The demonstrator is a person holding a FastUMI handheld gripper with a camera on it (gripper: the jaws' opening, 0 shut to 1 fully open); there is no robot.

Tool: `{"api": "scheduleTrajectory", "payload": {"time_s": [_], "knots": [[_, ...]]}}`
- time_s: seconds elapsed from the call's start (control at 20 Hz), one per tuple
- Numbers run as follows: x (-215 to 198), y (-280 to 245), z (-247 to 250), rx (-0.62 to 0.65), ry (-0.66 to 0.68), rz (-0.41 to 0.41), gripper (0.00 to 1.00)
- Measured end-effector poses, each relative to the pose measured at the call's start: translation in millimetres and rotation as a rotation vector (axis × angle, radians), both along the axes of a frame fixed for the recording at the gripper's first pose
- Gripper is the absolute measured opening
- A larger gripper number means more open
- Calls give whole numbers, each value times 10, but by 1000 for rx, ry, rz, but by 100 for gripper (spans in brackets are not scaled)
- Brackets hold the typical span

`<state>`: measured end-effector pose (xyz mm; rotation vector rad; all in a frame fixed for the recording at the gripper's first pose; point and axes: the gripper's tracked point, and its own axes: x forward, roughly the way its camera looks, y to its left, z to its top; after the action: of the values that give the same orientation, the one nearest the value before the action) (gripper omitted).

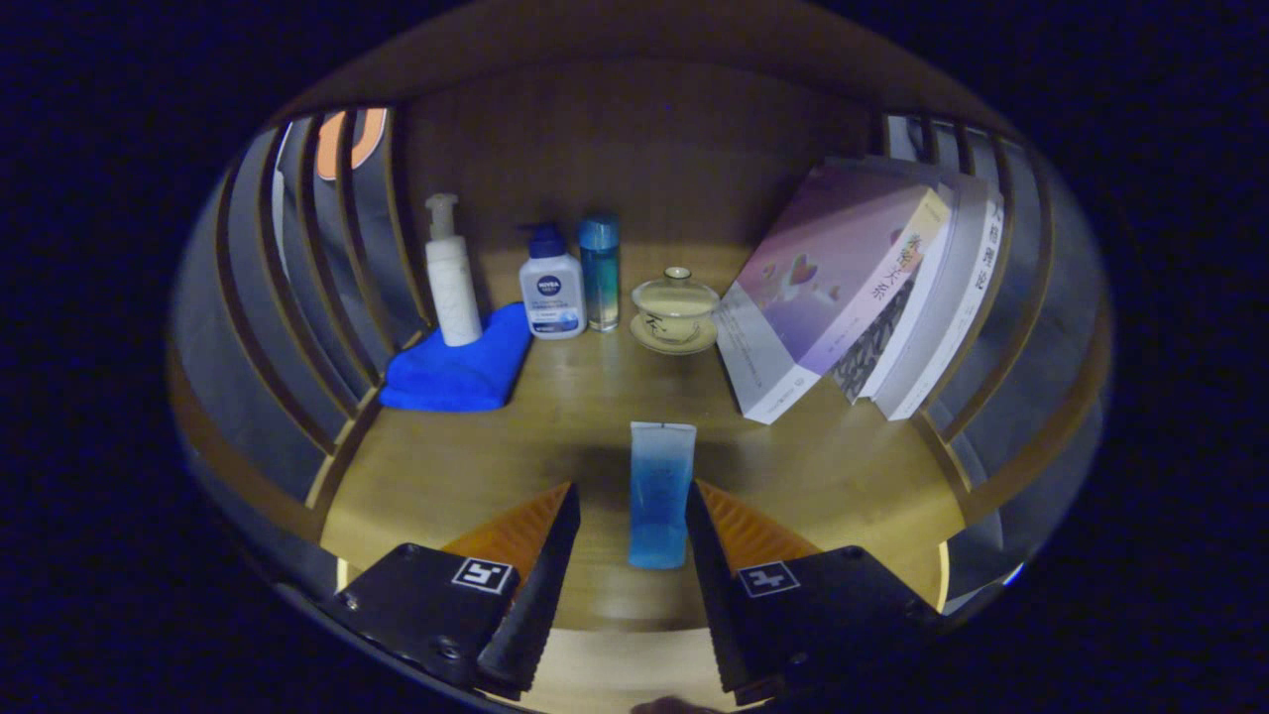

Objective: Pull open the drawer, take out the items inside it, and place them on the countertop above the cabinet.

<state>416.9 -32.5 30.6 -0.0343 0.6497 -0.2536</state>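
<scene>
While the tongs (633,511) stand wide, a blue tube (660,493) lies between them on the bench (555,416), pointing toward twelve o'clock.

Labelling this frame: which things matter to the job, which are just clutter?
Job: blue tube, lying on the countertop between the open gripper's fingers.

Clutter: cloth, pump bottle, small bottle, teal bottle, lidded cup, books.

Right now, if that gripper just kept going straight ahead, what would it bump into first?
Probably nothing at once: the blue tube lies between the open gripper's jaws. Further on, likely the lidded cup, though depth is unclear.
</scene>
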Motion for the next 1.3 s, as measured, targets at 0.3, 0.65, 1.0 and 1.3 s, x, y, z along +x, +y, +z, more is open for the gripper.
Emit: {"api": "scheduleTrajectory", "payload": {"time_s": [0.3, 0.65, 1.0, 1.3], "knots": [[-564, 312, 250, -14, -49, 90, 68], [-1434, 517, 369, -52, -143, 179, 84], [-2097, 570, 436, -97, -336, 198, 85], [-2536, 707, 282, -122, -473, 246, 100]]}}
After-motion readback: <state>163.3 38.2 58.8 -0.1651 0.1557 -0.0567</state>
